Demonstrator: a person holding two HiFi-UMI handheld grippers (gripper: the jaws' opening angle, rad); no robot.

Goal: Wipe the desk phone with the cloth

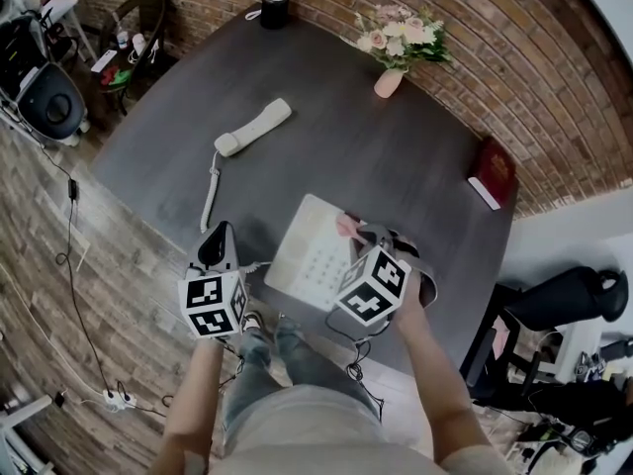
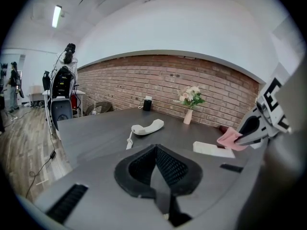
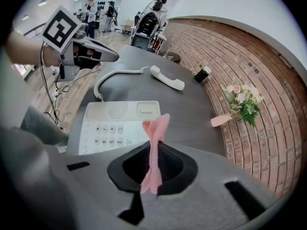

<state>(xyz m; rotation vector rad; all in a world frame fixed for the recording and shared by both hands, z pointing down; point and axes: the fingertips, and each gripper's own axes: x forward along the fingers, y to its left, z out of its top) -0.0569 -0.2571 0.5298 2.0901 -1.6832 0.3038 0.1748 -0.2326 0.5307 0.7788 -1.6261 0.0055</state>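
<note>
A white plastic desk phone base (image 1: 312, 250) sits on the dark round table (image 1: 396, 156), near its front edge. The white handset (image 1: 254, 127) lies behind it, to the left. At the far edge stands a black cylinder (image 1: 276, 6), with a pink vase of flowers (image 1: 389, 82) to its right. A red book (image 1: 492, 172) lies at the right edge. The left gripper (image 1: 220, 243) is left of the base, and the right gripper (image 1: 361, 231) is over it.

1 desk phone (image 1: 312, 253) w/ 1 handset (image 1: 255, 127), 1 pink cloth (image 3: 155, 135), 2 grippers: left gripper (image 1: 220, 237), right gripper (image 1: 364, 234). also 1 flower vase (image 1: 388, 82), 1 red book (image 1: 492, 172), 1 blk canister (image 1: 275, 6), 1 table (image 1: 396, 156).
</note>
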